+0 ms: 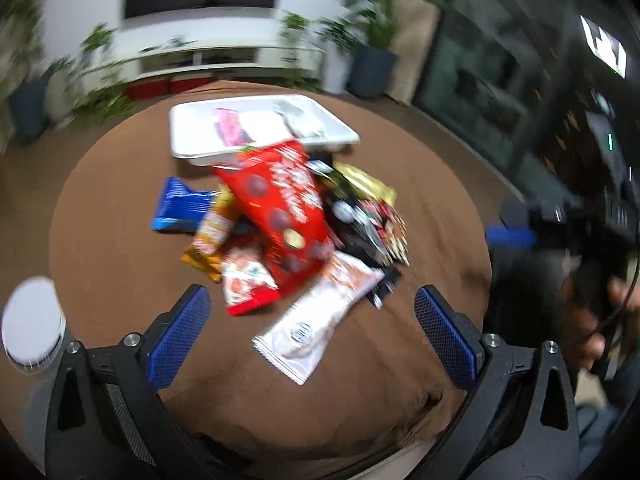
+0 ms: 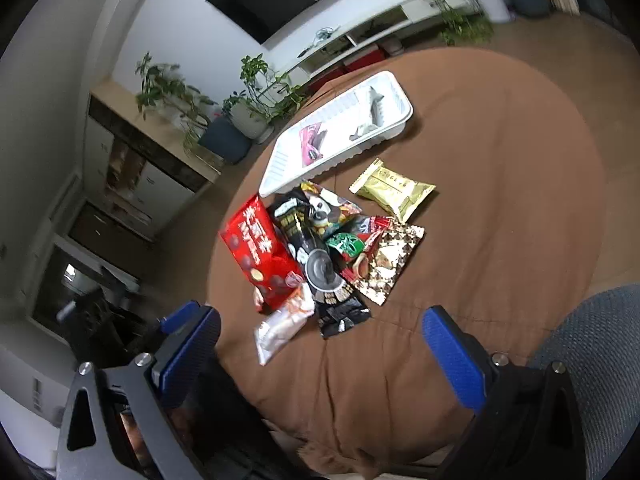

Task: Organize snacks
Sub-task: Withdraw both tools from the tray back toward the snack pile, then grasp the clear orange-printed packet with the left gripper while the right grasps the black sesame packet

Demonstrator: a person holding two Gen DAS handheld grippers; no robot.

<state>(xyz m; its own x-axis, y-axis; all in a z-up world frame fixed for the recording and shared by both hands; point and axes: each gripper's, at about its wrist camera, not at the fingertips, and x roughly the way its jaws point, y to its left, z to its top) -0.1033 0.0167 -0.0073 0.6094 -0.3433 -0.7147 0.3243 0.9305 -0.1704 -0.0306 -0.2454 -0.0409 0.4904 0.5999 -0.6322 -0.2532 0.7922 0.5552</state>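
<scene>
Right wrist view: both claws, right claw (image 2: 322,344) and left claw (image 1: 312,320), spread and empty; most snack packets (image 2: 320,256) heaped just ahead on the tabletop (image 2: 500,240), few inside white tray (image 2: 404,120) beyond.

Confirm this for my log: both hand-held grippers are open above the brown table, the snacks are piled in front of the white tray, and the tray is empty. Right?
Not quite: the white tray is not empty. The right wrist view shows a pink packet lying in it, plus smaller pale wrappers. The rest holds: left hand-held gripper and right hand-held gripper are open, snacks piled before the tray.
</scene>
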